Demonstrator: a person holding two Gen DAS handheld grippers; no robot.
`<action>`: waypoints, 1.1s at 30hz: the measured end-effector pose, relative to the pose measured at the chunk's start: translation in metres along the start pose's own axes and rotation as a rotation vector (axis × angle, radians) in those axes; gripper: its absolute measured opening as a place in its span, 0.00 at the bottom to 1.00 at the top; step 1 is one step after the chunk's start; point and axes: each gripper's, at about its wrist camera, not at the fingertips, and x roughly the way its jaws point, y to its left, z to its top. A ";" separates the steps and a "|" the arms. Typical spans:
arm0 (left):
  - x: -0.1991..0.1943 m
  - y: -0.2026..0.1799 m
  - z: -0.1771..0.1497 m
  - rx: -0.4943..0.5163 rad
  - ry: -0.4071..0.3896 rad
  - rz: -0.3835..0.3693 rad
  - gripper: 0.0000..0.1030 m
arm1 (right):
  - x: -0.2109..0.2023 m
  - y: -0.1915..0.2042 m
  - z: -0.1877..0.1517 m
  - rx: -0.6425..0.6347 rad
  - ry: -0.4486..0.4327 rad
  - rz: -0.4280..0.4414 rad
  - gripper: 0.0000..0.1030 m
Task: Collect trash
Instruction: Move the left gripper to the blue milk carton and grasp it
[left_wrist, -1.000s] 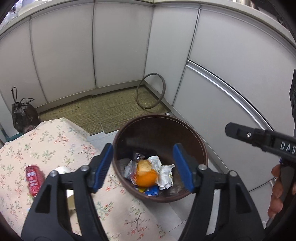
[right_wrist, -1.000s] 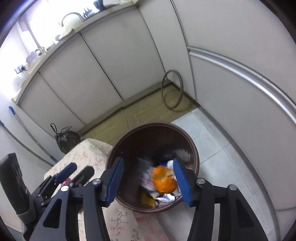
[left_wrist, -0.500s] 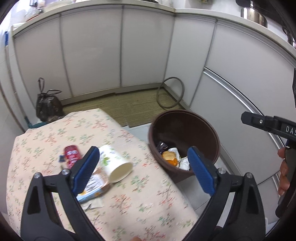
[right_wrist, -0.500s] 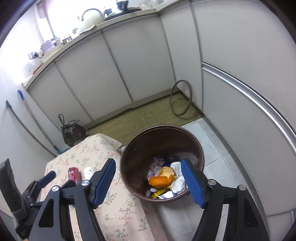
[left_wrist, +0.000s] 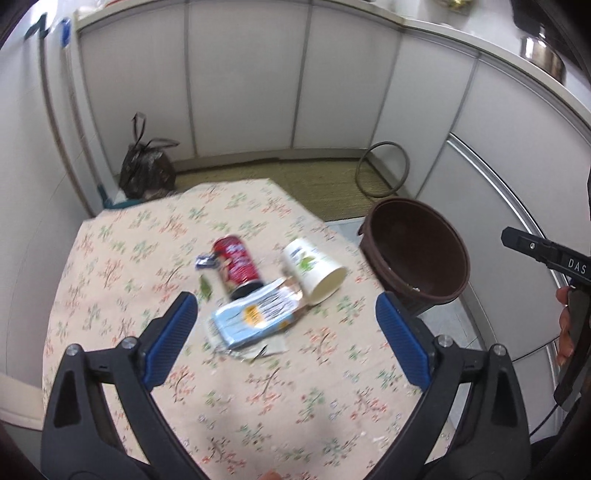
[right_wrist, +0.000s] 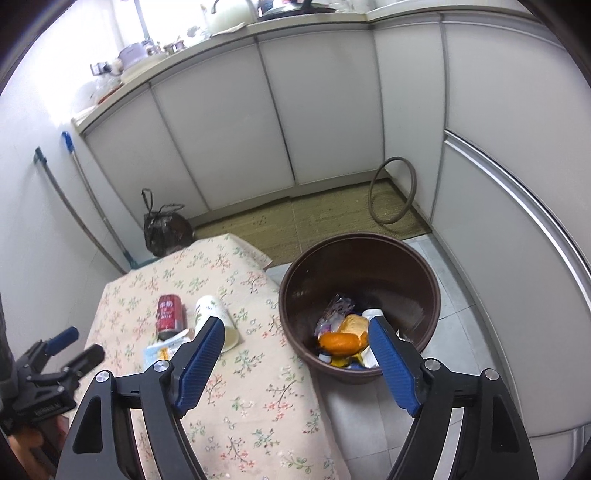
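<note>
Left wrist view: my left tongs (left_wrist: 284, 325) gape empty above the table (left_wrist: 110, 266), just before the wrapper (left_wrist: 255, 314); my right tongs (right_wrist: 295, 354), just widening, empty, straddle the table's edge beside the bin (right_wrist: 413, 266).

The right gripper (right_wrist: 295, 345) hangs over the edge of a table (right_wrist: 258, 406) with a flowered cloth, its blue jaws having just been opening, wide apart now with nothing between them. Beside the table on the tiled floor stands a brown bin (right_wrist: 424, 291) holding an orange (right_wrist: 338, 341), a piece of bread (right_wrist: 354, 324) and crumpled wrappers. On the cloth lie a red can (right_wrist: 170, 312), a white paper cup (right_wrist: 212, 308) on its side and a flat blue packet (right_wrist: 160, 350), close together, with the left gripper (right_wrist: 75, 347) at the lower left edge, its jaws apart.
</note>
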 end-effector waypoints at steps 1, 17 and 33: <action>0.002 0.008 -0.005 -0.014 0.001 -0.001 0.94 | 0.002 0.003 -0.001 -0.004 0.009 0.002 0.79; 0.105 0.043 -0.030 0.300 0.198 -0.076 0.94 | 0.056 0.031 -0.020 -0.051 0.160 -0.008 0.79; 0.172 0.028 -0.035 0.428 0.459 -0.128 0.67 | 0.097 0.044 -0.024 -0.104 0.235 -0.045 0.79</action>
